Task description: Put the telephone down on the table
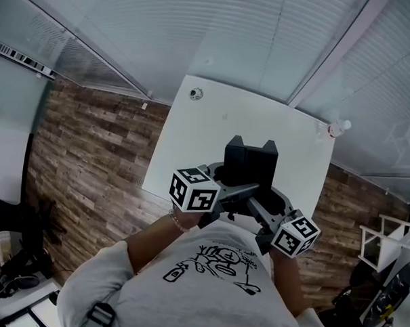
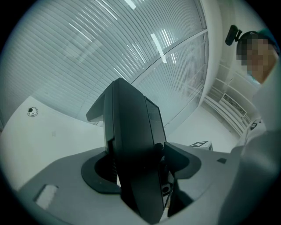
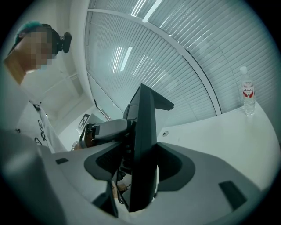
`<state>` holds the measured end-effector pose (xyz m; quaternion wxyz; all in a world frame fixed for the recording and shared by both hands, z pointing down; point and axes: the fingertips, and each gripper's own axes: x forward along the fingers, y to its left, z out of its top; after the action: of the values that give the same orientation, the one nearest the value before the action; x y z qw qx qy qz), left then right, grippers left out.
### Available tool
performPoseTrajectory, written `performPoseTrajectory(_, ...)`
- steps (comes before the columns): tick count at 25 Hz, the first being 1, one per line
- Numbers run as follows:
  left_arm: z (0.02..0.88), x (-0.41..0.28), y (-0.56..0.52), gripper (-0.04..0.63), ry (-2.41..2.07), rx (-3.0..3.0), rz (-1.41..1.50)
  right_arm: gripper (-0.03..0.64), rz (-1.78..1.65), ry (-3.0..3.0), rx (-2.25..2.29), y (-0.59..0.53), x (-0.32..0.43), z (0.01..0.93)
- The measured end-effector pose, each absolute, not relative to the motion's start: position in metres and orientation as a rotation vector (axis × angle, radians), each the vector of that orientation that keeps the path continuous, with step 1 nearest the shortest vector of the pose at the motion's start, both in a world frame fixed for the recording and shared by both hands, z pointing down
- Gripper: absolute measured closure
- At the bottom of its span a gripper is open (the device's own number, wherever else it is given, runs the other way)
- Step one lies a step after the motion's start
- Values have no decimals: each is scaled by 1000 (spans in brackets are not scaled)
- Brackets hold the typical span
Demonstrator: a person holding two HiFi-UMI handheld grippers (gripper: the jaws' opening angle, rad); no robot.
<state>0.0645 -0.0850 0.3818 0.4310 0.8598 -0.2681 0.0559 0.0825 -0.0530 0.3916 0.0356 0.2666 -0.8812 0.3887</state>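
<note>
Telephone (image 1: 249, 160): black, boxy, hanging upright between both claws over the near part of the table. Can't tell if it's actually touching the top.
Left gripper (image 2: 140, 169): coming in from the near left, jaws spread wide and clamping on the telephone's body.
Right gripper (image 3: 140, 171): doing the same from the near right, squeezing the telephone with its jaws wide.
Table (image 1: 213, 126): white, flat top, taking up the middle.
Bottle (image 3: 248, 96): clear plastic, red label, standing upright at the table's far right.
Round thing (image 1: 196, 94): small, sitting at the far left corner, well apart from the telephone.
Floor (image 1: 90, 148): brown wood planks, showing left of the table.
</note>
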Motion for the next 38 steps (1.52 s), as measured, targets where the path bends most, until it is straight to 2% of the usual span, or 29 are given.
performPoseTrajectory(22, 428, 72, -80, 285, -598, 2142, 153, 393, 1228, -2623, 884, -47, 87, 436)
performPoseTrajectory(38, 496, 67, -90, 287, -547, 2122, 218, 393, 1328, -2557, 916, -56, 81, 506)
